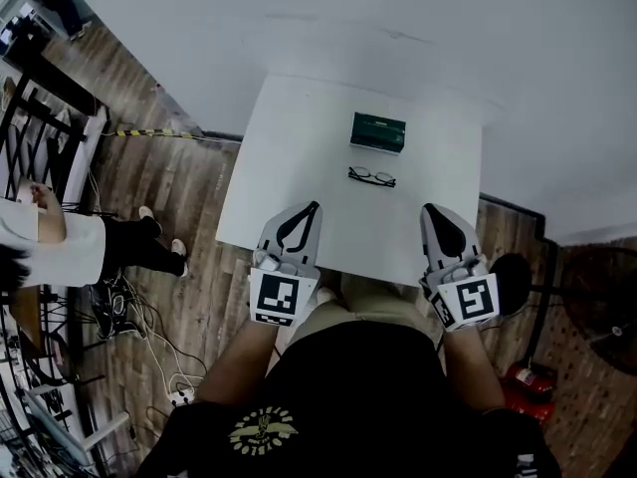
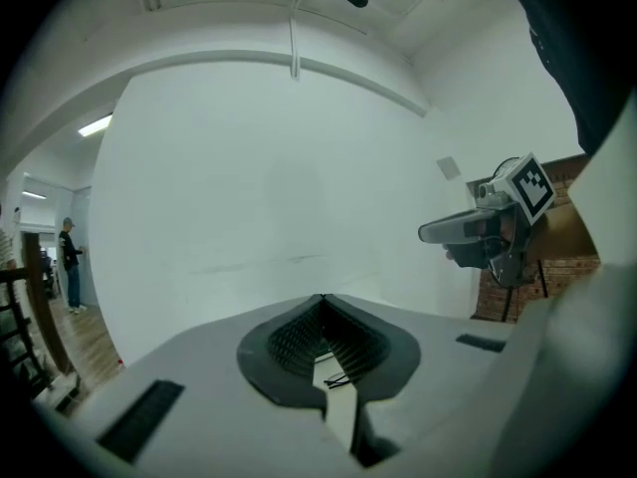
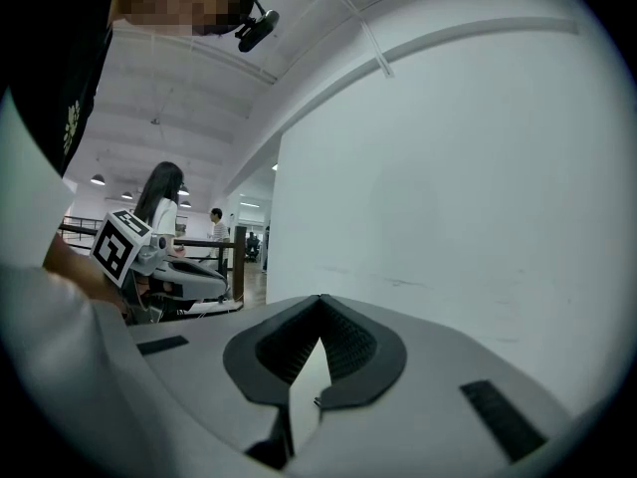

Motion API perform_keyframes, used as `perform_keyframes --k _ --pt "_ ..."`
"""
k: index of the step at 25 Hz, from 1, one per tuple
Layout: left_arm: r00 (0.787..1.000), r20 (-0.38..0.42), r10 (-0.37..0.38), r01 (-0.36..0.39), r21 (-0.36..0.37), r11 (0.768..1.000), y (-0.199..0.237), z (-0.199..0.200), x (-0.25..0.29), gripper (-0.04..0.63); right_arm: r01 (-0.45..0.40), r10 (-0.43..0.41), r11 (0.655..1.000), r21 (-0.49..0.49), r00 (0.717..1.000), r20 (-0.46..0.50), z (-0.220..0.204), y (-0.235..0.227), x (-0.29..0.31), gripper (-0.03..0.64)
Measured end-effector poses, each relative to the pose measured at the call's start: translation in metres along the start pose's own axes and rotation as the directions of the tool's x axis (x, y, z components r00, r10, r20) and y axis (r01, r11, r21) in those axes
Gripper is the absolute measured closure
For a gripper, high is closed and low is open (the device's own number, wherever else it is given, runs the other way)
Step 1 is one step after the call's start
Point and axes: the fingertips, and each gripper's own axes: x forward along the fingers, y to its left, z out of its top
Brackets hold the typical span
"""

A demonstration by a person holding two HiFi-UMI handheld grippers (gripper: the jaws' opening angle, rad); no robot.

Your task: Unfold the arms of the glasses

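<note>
A pair of black-framed glasses (image 1: 371,176) lies folded on the white table (image 1: 289,147), just in front of a dark green case (image 1: 378,132). My left gripper (image 1: 315,206) hovers over the table's near edge, to the left of and short of the glasses, jaws shut with nothing held. My right gripper (image 1: 429,209) is level with it, to the right of the glasses and also shut and empty. In the left gripper view the jaws (image 2: 321,299) meet at the tip, and the glasses (image 2: 338,379) show through the gap below. The right gripper view shows its jaws (image 3: 319,298) closed.
The table stands against a white wall (image 1: 398,18). A person (image 1: 70,247) stands on the wooden floor to the left, near dark racks and cables (image 1: 129,317). A black round stand (image 1: 513,279) sits just right of the table's near corner.
</note>
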Motion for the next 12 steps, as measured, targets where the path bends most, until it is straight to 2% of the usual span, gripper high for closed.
perform_keyframes --k 4,8,12 --pt "1.000 -0.019 -0.019 0.019 0.033 0.999 -0.002 -0.003 0.019 0.588 0.005 -0.005 1.000 0.014 1.000 0.017 -0.005 -0.012 0.009 0.615" --pt "0.998 -0.045 -0.044 0.045 0.022 0.999 -0.005 -0.008 0.042 0.588 0.017 -0.017 0.999 0.030 1.000 0.011 -0.012 -0.026 0.013 0.615" --pt "0.995 -0.068 -0.068 0.071 0.048 0.996 -0.003 -0.005 0.064 0.588 0.027 -0.028 0.999 0.043 0.999 0.023 -0.007 -0.040 0.029 0.615"
